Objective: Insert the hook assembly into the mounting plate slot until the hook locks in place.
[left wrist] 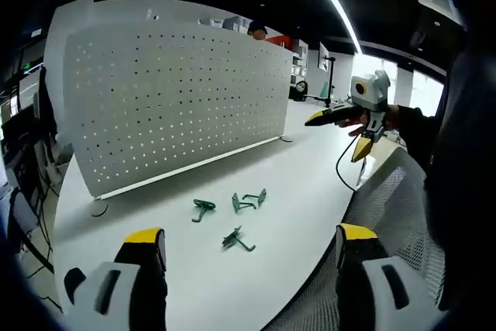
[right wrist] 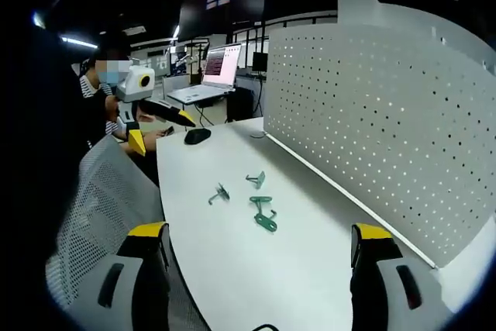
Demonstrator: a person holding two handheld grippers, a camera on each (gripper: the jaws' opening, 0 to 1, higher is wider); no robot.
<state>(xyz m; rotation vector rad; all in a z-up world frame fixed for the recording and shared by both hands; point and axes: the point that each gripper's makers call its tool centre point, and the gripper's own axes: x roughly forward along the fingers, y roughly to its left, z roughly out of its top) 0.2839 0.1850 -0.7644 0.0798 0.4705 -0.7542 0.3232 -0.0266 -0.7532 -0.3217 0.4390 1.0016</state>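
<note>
- Hooks, green and wire-like, lie loose on the white table [left wrist: 194, 284]: in the left gripper view one [left wrist: 203, 208] at 9 o'clock of the cluster, a pair close together [left wrist: 249, 201] at 1 o'clock, and another [left wrist: 237, 239] at 6 o'clock.
- In the right gripper view the same cluster sits mid-table, with the largest hook [right wrist: 263, 215] nearest the camera.
- Pegboard mounting plate [left wrist: 170, 98] stands upright on the table at 12 o'clock from the hooks, well apart from them; none is in a slot yet.
- Left gripper [left wrist: 252, 269] has its jaws spread wide with nothing between them, off the table's near edge above a mesh chair back [left wrist: 395, 207].
- Right gripper [right wrist: 260, 273] is likewise spread wide and empty, also short of the hooks.
- Risk: the hooks are thin and lie flat, so a pinch from above could skate off and flick one toward the table edge.
- Risk: the paired hooks look nearly touching; closing on one could drag or snag the other.
- Risk: a hook gripped crooked probably won't line up with the small holes, and pushing could tip the free-standing plate on its small feet.
- Risk: turning a gripper close to the plate could swing the remaining hooks out of sight.
</note>
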